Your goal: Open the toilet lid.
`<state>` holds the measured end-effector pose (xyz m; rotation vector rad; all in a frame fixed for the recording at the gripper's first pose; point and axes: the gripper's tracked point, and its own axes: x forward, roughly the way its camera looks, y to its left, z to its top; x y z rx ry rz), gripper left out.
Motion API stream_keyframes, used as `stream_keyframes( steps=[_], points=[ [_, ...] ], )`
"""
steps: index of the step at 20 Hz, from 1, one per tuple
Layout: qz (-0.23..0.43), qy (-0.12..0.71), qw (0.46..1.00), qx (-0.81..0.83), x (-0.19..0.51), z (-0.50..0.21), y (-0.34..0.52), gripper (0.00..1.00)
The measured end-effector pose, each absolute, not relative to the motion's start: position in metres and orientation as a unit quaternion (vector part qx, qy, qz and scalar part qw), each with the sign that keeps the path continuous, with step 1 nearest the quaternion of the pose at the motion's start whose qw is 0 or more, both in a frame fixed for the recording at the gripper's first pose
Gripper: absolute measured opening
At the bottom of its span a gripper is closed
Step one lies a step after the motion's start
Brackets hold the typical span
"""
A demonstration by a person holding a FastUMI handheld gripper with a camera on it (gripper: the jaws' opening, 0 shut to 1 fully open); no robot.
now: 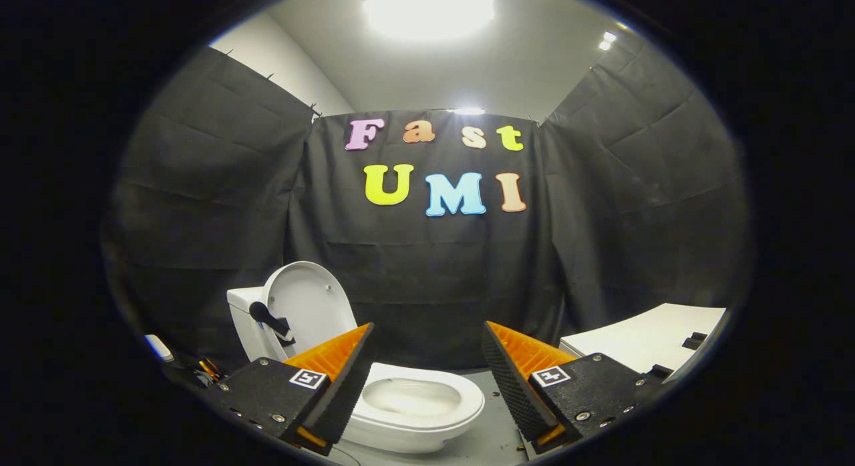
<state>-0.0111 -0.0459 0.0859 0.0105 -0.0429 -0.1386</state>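
Observation:
A white toilet [427, 412] stands on the floor just ahead of my fingers, its bowl lying between and below them. Its lid [314, 306] stands raised, leaning back against the white tank [242, 319] beyond my left finger. A dark handle piece [270, 321] sticks out from the lid's inner face. The seat ring lies flat on the bowl. My gripper [427, 372] is open, with a wide gap between the fingers and nothing held. The left finger [340, 379] overlaps the bowl's near left edge in the view.
A white table or counter [641, 342] with small dark items on it sits beyond my right finger. Black cloth walls close the booth on three sides. Some small objects [200, 369] lie on the floor left of the toilet. Grey floor shows beside the bowl.

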Motion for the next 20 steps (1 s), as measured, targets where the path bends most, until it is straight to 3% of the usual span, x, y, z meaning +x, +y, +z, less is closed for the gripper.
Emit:
stream_keyframes(
  steps=[20],
  points=[
    [-0.055, -0.013, 0.998, 0.013, -0.015, 0.0821, -0.0391, 0.96]
  ],
)
